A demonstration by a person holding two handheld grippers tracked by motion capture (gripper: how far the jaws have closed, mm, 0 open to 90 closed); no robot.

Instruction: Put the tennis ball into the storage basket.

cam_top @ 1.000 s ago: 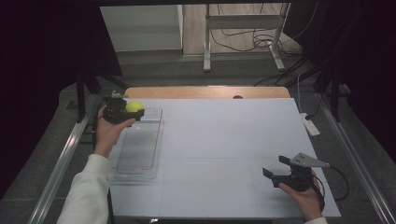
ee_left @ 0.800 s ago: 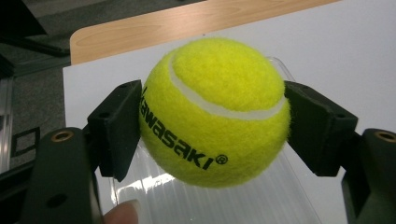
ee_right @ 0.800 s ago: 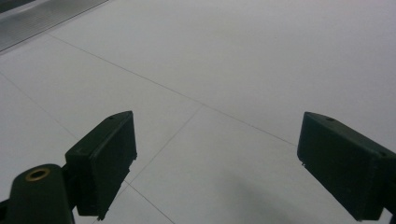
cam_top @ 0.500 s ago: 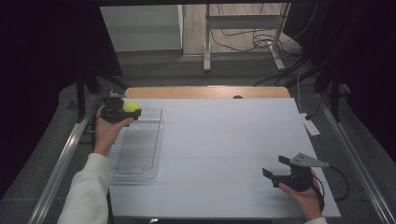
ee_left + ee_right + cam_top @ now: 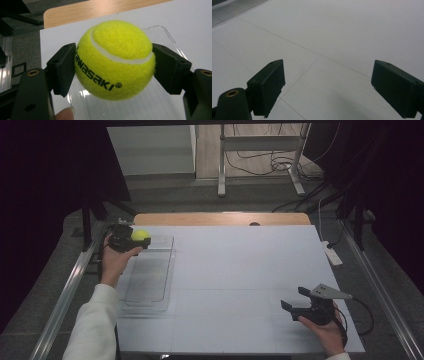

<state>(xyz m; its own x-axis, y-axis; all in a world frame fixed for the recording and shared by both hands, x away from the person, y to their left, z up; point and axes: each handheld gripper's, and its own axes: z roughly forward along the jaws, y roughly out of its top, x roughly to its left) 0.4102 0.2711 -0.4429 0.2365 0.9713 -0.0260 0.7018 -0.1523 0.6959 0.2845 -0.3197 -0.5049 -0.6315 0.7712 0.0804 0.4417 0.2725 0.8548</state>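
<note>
White tabletop [image 5: 240, 270], dark room around it. Over the far end of the clear tray [image 5: 150, 275], the left gripper [image 5: 113, 67] pinches the tennis ball [image 5: 115, 60] across its middle: light, springy, felt grips well. Probably hovering, not resting. Right gripper [image 5: 327, 87] spread, holding nothing.

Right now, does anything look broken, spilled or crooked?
No, nothing stands out. The left gripper squeezes a clean tennis ball over the clear tray, which lies straight on the table.
</note>
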